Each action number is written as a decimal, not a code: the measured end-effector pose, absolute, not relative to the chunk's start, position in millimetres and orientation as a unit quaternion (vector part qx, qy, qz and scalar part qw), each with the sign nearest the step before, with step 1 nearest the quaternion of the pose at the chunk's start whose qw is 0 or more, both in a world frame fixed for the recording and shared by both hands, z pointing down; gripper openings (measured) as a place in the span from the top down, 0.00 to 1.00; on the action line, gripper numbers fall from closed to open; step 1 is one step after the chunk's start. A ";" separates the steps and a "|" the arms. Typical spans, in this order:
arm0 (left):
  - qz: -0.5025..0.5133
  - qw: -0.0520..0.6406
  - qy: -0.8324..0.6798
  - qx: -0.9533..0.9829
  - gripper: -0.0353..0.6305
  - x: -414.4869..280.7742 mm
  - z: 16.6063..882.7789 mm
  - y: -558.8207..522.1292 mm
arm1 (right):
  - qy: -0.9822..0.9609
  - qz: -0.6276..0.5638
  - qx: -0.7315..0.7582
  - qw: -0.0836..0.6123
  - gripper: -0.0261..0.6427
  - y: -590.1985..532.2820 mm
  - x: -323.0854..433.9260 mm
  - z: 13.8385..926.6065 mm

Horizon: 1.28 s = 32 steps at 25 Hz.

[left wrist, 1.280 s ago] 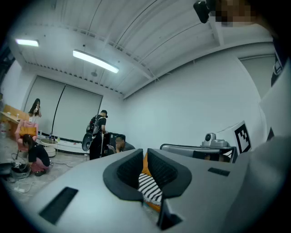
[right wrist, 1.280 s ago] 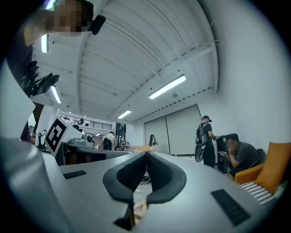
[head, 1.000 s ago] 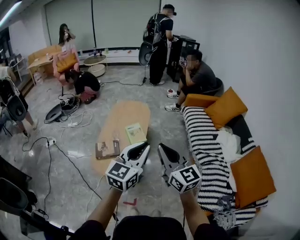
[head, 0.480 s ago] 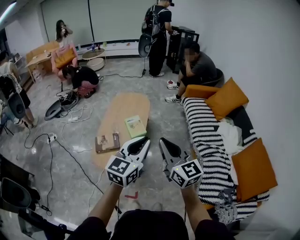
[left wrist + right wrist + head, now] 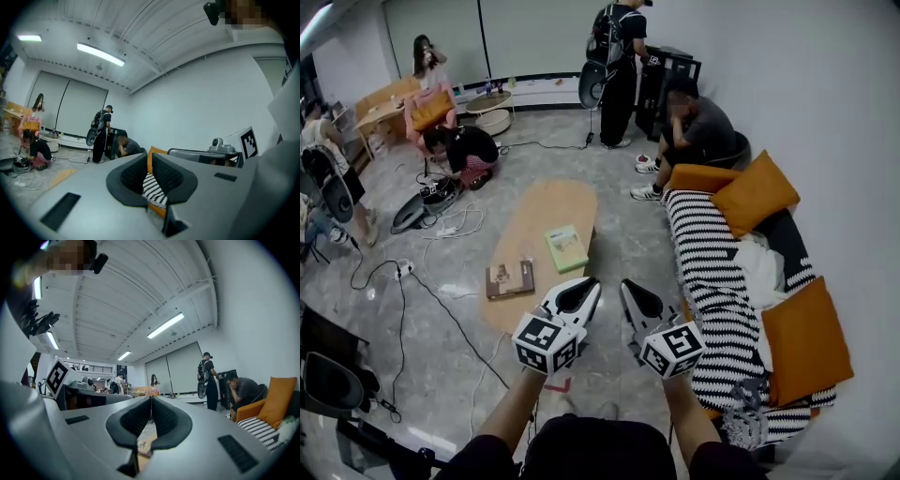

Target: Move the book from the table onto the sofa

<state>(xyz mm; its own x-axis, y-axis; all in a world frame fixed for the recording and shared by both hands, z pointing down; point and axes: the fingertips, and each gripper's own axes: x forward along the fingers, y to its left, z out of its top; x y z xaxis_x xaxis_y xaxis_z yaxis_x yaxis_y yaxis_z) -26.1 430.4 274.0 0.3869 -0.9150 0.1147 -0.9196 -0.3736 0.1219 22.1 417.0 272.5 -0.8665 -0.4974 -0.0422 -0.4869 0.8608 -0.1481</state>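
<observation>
The floor (image 5: 431, 366) at the lower left of the head view is polished grey stone, glossy enough to throw back the light. The oval surface (image 5: 546, 206) at the centre is pale matt wood. On it the green book (image 5: 566, 247) and the brown book (image 5: 510, 278) both look smooth and paper-covered. The sofa (image 5: 712, 291) on the right is covered in striped woven cloth, and its orange cushions (image 5: 755, 192) are plain matt fabric. The left gripper (image 5: 149, 161) has a smooth matt grey plastic shell, and its fingers (image 5: 131, 176) are lined with black ribbed pads that look rubbery.

Oval wooden table (image 5: 546, 202), green book (image 5: 566, 248), brown book (image 5: 510, 278) on it
</observation>
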 end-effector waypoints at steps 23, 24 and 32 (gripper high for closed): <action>0.037 0.121 -0.580 0.805 0.88 -73.7 314.9 348.0 | 0.965 -0.115 -0.233 0.019 0.92 328.5 -14.6 317.1; 0.036 0.123 -0.580 0.804 0.88 -80.5 316.1 341.4 | 0.965 -0.116 -0.234 0.018 0.92 321.4 -21.2 318.3; 0.034 0.144 -0.586 0.797 0.88 -140.8 331.0 292.0 | 0.962 -0.132 -0.238 0.005 0.92 270.7 -73.1 330.8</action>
<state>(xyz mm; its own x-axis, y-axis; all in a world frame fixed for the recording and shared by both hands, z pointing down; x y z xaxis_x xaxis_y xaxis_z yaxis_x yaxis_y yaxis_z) -140.8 292.0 331.0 0.3116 -0.9237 0.2228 -0.9433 -0.2724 0.1897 -73.1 270.7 330.8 -0.8869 -0.4590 0.0532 -0.4564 0.8522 -0.2557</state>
